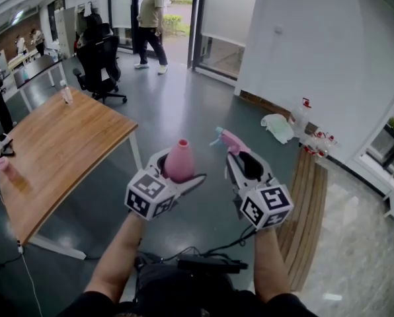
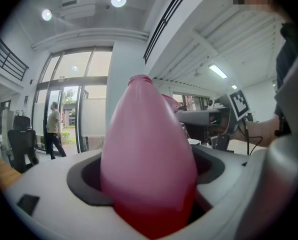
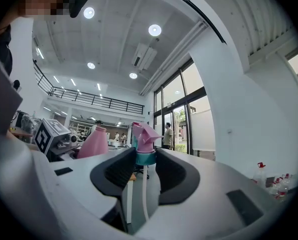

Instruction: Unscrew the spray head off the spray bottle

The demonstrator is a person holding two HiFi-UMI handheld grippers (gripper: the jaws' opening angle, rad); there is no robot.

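Left gripper: your left gripper (image 1: 175, 177) is held up in front of you at the left. Its fingers (image 2: 84, 176) pinch the pink spray bottle (image 2: 148, 154) by its body.
Spray bottle: it stands upright between those fingers with the narrow neck (image 2: 140, 80) on top. The neck is bare and carries no head.
Right gripper: your right gripper (image 1: 241, 162) is at the right, about level with the left one. Its fingers (image 3: 120, 171) press on the teal collar (image 3: 145, 157) of the spray head (image 3: 145, 135).
Spray head: it is off the bottle and held in the air, to the right of the bottle and apart from it. The pink trigger part sits above the collar, and the thin white dip tube (image 3: 145, 196) hangs down between the fingers.
Gap between the two: open floor shows between bottle and head in the head view, and nothing joins them.
Surface: a wooden surface (image 1: 58, 144) lies to your left, with a small bottle (image 1: 66, 95) near its far end. Neither gripper is over it.
Far left: a black office chair (image 1: 99, 61) stands beyond the surface.
Far middle: a person (image 1: 151, 22) is by the glass doors.
Right wall: a few clear spray bottles (image 1: 303, 116) and a pale cloth (image 1: 276, 127) lie on the floor there.
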